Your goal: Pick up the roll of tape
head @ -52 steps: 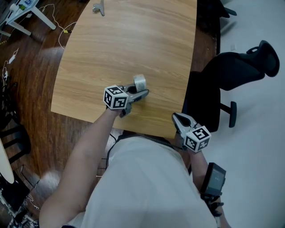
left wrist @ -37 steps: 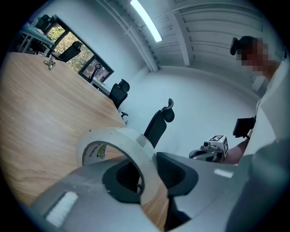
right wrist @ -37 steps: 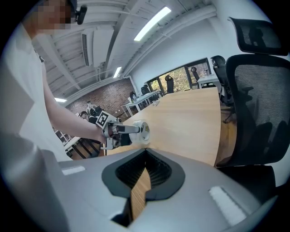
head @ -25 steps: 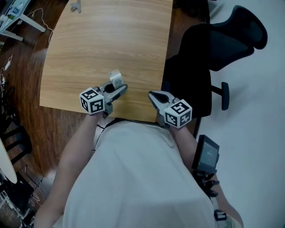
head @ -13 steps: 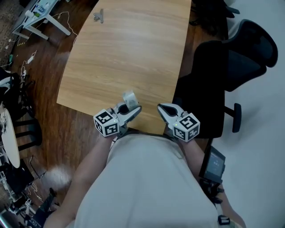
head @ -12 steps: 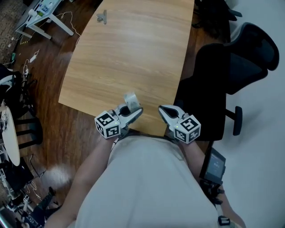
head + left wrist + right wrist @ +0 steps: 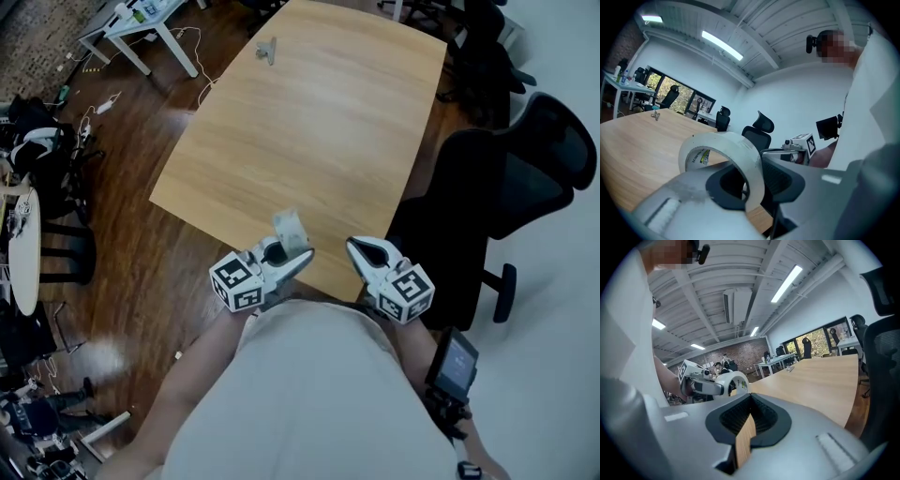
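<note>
My left gripper [image 7: 296, 255] clamps the tape roll [image 7: 292, 228] by its wall. It should be light, stiff and slick. My right gripper [image 7: 355, 247] sits closed, empty.

The left tool [image 7: 296, 257] grips the roll of tape [image 7: 292, 228] over the desk's [image 7: 319, 122] near edge. The right tool [image 7: 359, 247] hovers just beside it.

Ahead of you: table [image 7: 319, 122] top open wood, only small metal clip [image 7: 266, 49] at far end. Your right: black office chair [image 7: 511, 183] near table edge, just beside right gripper [image 7: 356, 246], blocks sideways swing. Your left: open floor [image 7: 178, 262], cables [image 7: 98, 103] farther off.
</note>
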The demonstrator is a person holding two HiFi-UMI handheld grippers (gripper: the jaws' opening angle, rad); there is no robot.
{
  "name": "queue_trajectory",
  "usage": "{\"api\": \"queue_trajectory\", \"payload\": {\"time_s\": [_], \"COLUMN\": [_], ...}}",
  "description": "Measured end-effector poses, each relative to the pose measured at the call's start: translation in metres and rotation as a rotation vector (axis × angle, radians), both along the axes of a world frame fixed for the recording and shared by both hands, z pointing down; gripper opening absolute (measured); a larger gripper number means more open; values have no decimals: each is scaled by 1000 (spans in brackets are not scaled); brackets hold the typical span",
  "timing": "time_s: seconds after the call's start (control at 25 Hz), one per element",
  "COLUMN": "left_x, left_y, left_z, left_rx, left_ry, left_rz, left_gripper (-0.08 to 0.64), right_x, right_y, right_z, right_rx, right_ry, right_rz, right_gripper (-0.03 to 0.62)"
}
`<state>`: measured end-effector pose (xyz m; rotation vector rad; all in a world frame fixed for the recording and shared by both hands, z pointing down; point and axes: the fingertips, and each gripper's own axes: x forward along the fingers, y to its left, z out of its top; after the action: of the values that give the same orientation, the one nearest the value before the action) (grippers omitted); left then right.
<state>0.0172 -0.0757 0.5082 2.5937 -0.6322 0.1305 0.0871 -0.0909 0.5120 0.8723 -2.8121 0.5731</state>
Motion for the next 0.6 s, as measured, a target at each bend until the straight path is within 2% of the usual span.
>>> {"api": "queue_trajectory", "payload": {"time_s": [0.24,0.4,0.6], "left_x": [-28,-48,-62], "left_y": [28,54,94], "left_z": [-5,-5,2], "left_rx": [21,13,4], "left_ry": [-12,9,27], "left_rz": [-5,-21,-4], "left_gripper": [110,110,110], "right_x": [-20,-37,-57], "right_y": [31,63,98], "right_z": [-10,-8,-5], "right_rx": [13,1,-12], "right_ry": [-2,23,32], "right_rz": [34,40,43], "right_gripper": [6,6,6]}}
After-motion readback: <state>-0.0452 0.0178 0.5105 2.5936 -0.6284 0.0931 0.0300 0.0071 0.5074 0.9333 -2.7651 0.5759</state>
